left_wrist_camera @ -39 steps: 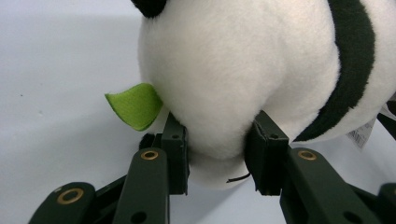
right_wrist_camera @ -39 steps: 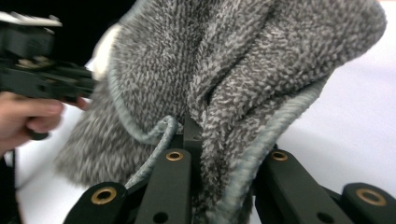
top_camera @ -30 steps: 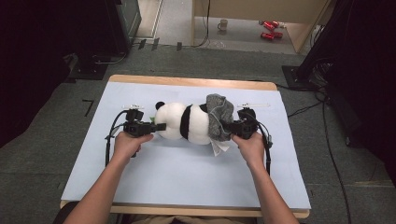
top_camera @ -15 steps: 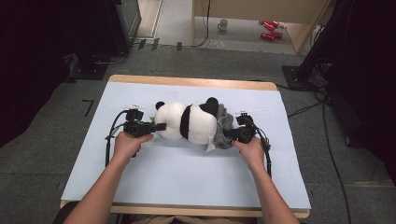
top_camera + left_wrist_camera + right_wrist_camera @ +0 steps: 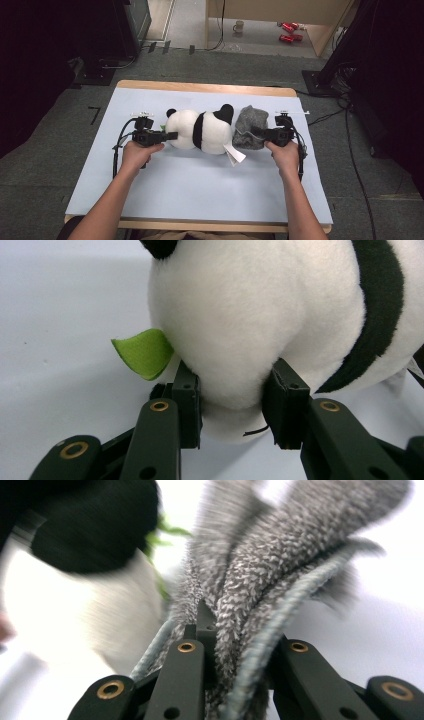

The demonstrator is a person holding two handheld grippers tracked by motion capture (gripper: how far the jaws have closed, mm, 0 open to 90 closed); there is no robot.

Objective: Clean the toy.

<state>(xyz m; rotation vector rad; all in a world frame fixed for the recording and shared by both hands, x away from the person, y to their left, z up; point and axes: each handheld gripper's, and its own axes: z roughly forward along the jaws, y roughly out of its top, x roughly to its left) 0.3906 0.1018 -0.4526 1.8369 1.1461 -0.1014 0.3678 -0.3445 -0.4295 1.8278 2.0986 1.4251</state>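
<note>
Panda plush (image 5: 200, 131) lies on its side mid-table on the blue mat (image 5: 200, 185) in the high view, grey towel (image 5: 248, 134) bunched against its right end; my left gripper (image 5: 167, 135) and right gripper (image 5: 256, 132) flank it. Left gripper view: my jaws pinch white fur beside a green leaf (image 5: 142, 353); shallow bite, may slip. Right gripper view: jaws clamp towel folds (image 5: 260, 605); pulling could drag the plush.

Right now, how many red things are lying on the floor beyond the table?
2. One red object lies on the floor past the table's far edge, beside the wooden furniture; the second red object sits just in front of it. Others may be hidden.
</note>
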